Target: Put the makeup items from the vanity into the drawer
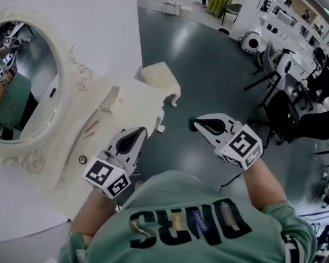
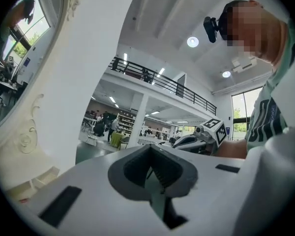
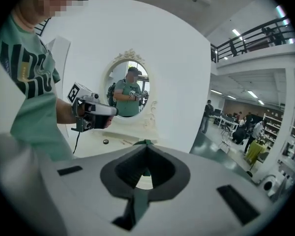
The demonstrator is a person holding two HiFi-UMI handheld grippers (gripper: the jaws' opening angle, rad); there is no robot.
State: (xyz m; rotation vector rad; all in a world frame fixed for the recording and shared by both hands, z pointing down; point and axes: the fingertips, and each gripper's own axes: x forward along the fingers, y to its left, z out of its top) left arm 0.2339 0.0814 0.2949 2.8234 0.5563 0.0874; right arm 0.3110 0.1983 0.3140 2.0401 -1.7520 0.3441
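Your left gripper (image 1: 138, 133) and right gripper (image 1: 194, 126) both have their fingers pressed together, holding nothing. Spread the left fingers before you reach in. The slim pencil (image 1: 91, 127) lies flat on the counter (image 1: 132, 103), ahead and left of the left fingers. Its long axis runs roughly along the mirror (image 1: 22, 81) base; which end is the tip I cannot tell. Close across that axis at mid-length. A small round pot (image 1: 83, 159) sits left of those fingers.

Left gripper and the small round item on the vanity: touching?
Apart. The right gripper view shows the left gripper held in the air, with the round item lying on the vanity below it.
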